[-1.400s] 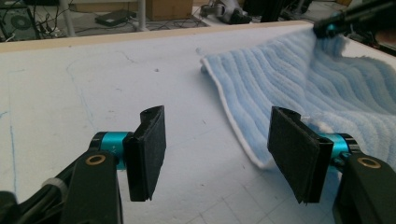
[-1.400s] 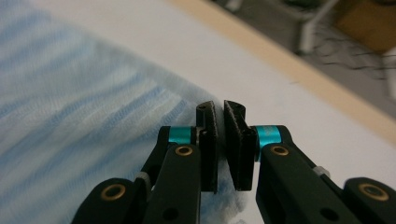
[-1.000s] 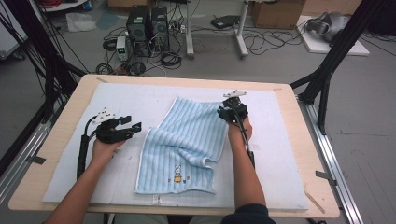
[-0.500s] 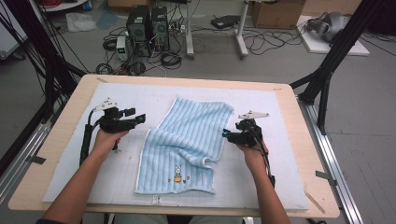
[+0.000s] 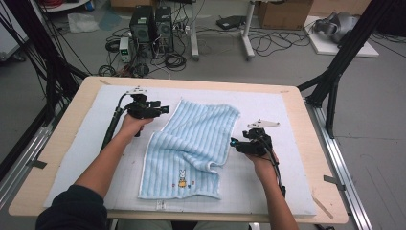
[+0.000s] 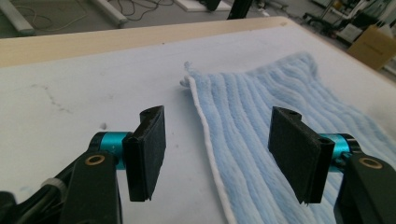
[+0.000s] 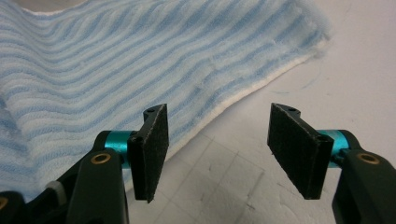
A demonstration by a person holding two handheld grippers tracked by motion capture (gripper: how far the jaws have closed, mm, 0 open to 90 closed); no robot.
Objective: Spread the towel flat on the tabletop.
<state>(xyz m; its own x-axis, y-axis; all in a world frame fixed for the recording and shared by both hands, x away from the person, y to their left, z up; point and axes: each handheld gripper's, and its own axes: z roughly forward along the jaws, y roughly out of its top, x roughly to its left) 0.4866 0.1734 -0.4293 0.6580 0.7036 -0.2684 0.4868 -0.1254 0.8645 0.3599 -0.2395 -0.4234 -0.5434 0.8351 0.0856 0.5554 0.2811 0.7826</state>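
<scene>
White padding covers the surface (image 5: 86,143), where the striped blue towel (image 5: 191,143) lies mid-frame, rumpled; left tool (image 5: 165,109) and right tool (image 5: 233,143) flank it, gaping, empty, likely about to pinch opposite edges next.

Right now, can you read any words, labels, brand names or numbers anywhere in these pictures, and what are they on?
None can be read.
Towel: a small embroidered rabbit with a few coloured marks beside it, but no letters that I can make out.
Mat: faint grid lines, no figures.
Boxes on the floor: any print is too small and blurred.
Computer towers: no legible brand.
</scene>
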